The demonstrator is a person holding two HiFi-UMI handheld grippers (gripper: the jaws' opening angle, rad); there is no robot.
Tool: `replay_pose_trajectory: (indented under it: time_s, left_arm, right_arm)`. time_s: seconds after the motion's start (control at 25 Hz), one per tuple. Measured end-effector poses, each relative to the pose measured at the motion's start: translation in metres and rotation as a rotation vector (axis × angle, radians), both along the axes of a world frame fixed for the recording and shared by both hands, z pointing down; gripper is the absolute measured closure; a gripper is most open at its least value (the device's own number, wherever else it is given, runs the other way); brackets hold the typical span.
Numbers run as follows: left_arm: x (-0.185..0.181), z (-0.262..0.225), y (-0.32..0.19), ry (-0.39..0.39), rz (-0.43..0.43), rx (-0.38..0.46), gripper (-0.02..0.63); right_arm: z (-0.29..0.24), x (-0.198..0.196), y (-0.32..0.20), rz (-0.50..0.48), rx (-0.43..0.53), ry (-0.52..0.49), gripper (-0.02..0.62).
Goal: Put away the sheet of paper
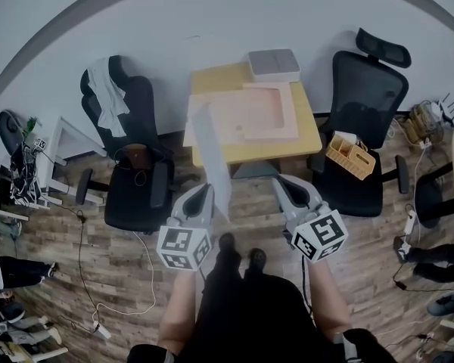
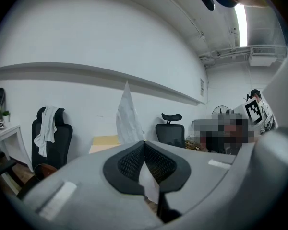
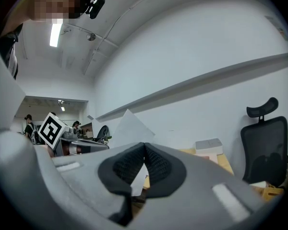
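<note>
So the paper (image 1: 212, 153) is held up in the air in front of the tabletop (image 1: 312, 138), not touching it, and is pinched at its lower end by the left claw (image 1: 204, 190). In the left gripper view the left claw (image 2: 144, 143) is seen clenched on it, pads pressed together. The paper (image 2: 128, 121) is seen sticking up past the tips, and a white bit is also shown below the pads. The sheet is stood nearly upright, tipped a little to one side.

The right claw (image 1: 281, 181) is held next to it, apart from the sheet. In the right gripper view the right claw (image 3: 144, 145) is seen clenched too, with nothing gripped as far as can be told. The paper (image 3: 129, 126) is only seen behind it, off to the left, and a sliver of white is glimpsed through the gap under the pads.

On the tabletop a pale pink tray (image 1: 261, 112) is laid flat, and a grey box (image 1: 273, 64) is parked at the far corner just beside it. A black chair is placed on either side. The left chair (image 1: 132, 180) is draped with a white cloth (image 1: 106, 93), and a wooden organiser (image 1: 349, 156) is set on the seat of the right chair (image 1: 367, 97).
</note>
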State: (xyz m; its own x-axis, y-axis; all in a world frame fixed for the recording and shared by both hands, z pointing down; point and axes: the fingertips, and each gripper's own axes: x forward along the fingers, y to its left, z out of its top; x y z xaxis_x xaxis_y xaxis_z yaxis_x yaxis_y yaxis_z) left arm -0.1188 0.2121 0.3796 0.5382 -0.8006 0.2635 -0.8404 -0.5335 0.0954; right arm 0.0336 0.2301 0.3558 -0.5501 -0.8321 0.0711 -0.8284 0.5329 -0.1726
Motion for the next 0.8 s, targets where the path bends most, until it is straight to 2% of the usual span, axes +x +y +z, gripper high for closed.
replay_pose_trajectory:
  time_s: [0.36,0.8]
  left_arm:
    - [-0.006,0.016,-0.025,0.017,0.031,-0.032,0.597]
    - [-0.017,0.03,-0.115,0.01,0.138,-0.065,0.597]
  right_arm:
    - [0.01,-0.009,-0.02,0.021,-0.029,0.033,0.595]
    - [0.007,-0.037,-0.109,0.063,-0.04,0.067,0.595]
